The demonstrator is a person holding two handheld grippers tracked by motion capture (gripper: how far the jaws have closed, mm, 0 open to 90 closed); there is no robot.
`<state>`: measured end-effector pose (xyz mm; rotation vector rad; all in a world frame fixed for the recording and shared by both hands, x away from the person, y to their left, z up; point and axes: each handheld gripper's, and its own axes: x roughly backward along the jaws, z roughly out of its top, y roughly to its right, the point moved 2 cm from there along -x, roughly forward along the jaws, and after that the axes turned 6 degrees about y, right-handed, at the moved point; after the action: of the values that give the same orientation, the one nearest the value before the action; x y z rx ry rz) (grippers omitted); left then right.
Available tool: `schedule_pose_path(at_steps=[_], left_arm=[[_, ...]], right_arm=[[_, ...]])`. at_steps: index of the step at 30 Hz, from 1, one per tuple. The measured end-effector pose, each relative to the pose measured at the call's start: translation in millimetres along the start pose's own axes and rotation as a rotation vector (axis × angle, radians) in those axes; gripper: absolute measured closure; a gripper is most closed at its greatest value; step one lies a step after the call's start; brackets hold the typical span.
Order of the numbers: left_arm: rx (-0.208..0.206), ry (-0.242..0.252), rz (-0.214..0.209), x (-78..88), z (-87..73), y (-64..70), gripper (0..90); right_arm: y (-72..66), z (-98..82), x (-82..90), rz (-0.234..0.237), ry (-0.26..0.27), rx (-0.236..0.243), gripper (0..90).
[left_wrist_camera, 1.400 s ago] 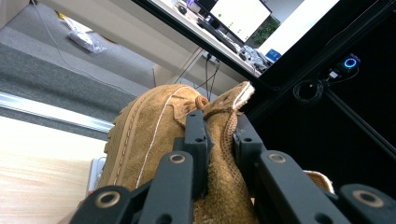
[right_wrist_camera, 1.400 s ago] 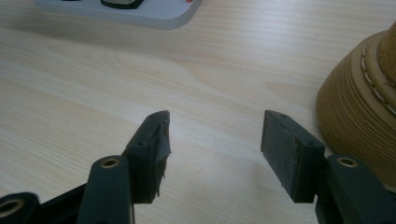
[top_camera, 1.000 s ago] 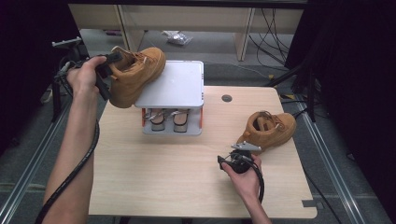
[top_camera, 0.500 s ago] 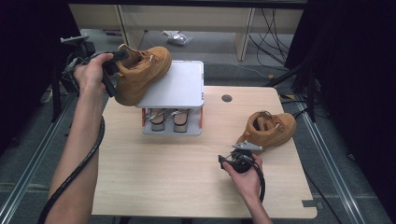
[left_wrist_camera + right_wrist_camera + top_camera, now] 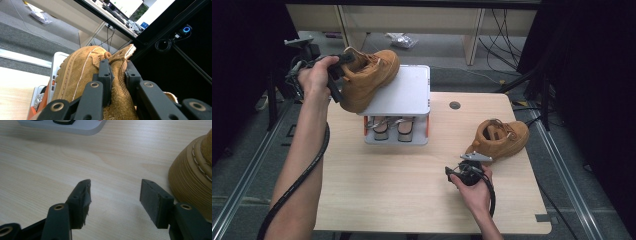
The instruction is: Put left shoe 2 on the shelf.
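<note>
A tan suede shoe (image 5: 369, 76) hangs tilted over the left edge of the white rack top (image 5: 404, 90), its toe above the shelf. My left gripper (image 5: 343, 62) is shut on the shoe's heel collar; in the left gripper view the jaws pinch the collar (image 5: 117, 75) between them. A second tan shoe (image 5: 501, 139) lies on the wooden table (image 5: 382, 190) at the right. My right gripper (image 5: 472, 162) rests low on the table just in front of that shoe, open with nothing between its pads (image 5: 113, 200); the shoe's sole (image 5: 192, 177) is to its right.
The small white rack (image 5: 397, 137) stands at the table's back centre, with a pair of shoes (image 5: 393, 127) on its lower level. A round cable hole (image 5: 455, 105) sits behind the right shoe. Desk legs and cables are on the floor beyond the table.
My left hand has carried the held shoe a little farther back and to the right over the rack top. The right hand and the second shoe have stayed put.
</note>
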<state>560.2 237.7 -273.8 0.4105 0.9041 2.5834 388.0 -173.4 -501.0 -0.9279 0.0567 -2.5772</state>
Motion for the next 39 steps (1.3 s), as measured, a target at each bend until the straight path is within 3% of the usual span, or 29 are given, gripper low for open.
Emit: schedule_pose_path(at_steps=[8,10,15,20,22,25,31,33,35,37,38,39], left_arm=[[-0.003,-0.011,0.011,-7.7,-6.9,-3.2,79.3],[0.016,-0.007,0.003,-8.8,-8.1,-3.3,79.1],[0.004,-0.008,0.009,-9.3,-9.1,-6.2,78.5],[-0.022,0.009,0.023,-9.3,-8.7,-12.9,75.6],[-0.039,0.011,0.024,-8.6,-8.0,-17.0,73.5],[-0.017,0.021,0.024,-8.0,-7.4,-22.7,68.0],[-0.057,0.048,0.033,-5.3,-6.4,-28.0,50.4],[-0.066,0.052,0.04,-3.2,-4.6,-27.0,48.6],[-0.075,0.065,0.044,-0.8,-2.1,-25.0,47.2],[-0.091,0.071,0.043,3.6,1.5,-22.4,46.7],[-0.095,0.08,0.042,6.2,3.8,-21.3,46.7],[-0.099,0.086,0.043,9.5,6.1,-20.4,46.3]], right_arm=[[-0.1,-0.4,-1.1,-0.001,0.001,0.006,42.8],[-0.5,-0.8,-1.1,0.009,0.001,-0.001,42.8],[-0.3,-1.2,-2.2,-0.005,-0.001,-0.003,42.8],[-2.1,-3.2,-3.8,0.017,0.004,0.003,42.7],[-2.8,-3.2,-3.9,0.011,-0.001,0.0,42.7],[-2.3,-2.6,-2.9,0.006,-0.003,0.015,42.6],[-3.1,-3.0,-2.5,0.009,-0.008,0.016,42.5],[-3.2,-2.9,-2.3,0.007,-0.008,0.017,42.5],[-5.0,-3.3,-2.2,0.013,-0.007,-0.02,42.5],[-3.3,-2.6,-1.3,-0.005,-0.01,-0.006,42.5],[-1.0,-2.1,-1.3,0.007,-0.002,0.017,42.5],[-3.0,-2.4,0.0,0.003,-0.013,-0.007,42.4]])
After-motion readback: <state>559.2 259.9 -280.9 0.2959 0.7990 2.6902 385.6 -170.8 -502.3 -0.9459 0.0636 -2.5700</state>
